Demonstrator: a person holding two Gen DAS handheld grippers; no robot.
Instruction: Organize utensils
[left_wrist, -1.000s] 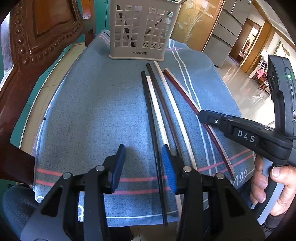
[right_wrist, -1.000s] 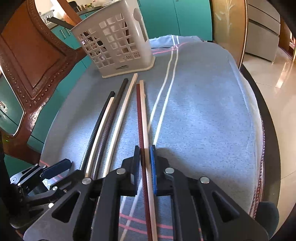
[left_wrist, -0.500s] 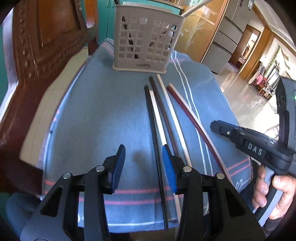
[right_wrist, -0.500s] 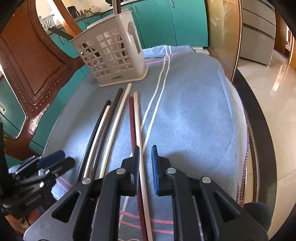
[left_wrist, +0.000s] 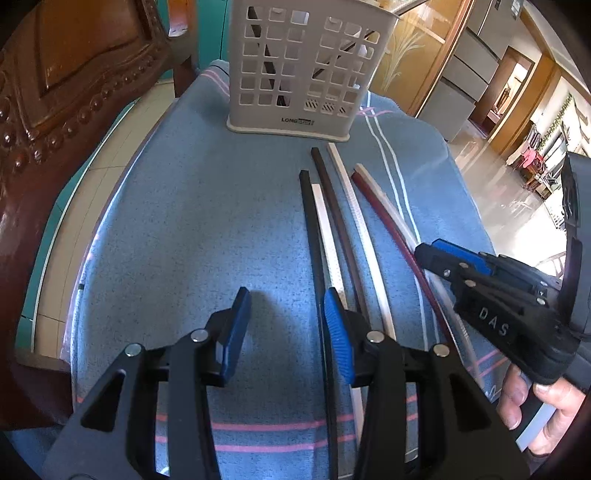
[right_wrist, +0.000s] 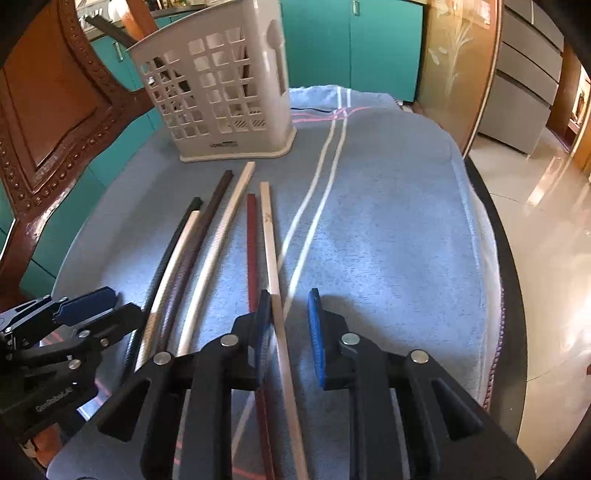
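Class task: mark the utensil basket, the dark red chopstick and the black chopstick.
Utensil basket (left_wrist: 295, 70), left wrist view, on its perforated front wall.
Dark red chopstick (right_wrist: 252, 243), right wrist view, on its shaft, nearer the far end.
Black chopstick (left_wrist: 309, 221), left wrist view, on its upper shaft.

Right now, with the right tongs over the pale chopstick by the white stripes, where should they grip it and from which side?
Grip the pale chopstick on its near half, from above, pads either side of its thin width. It lies flat, and the dark red chopstick lies close on its left. The right tongs, jaws just opened, already straddle it.
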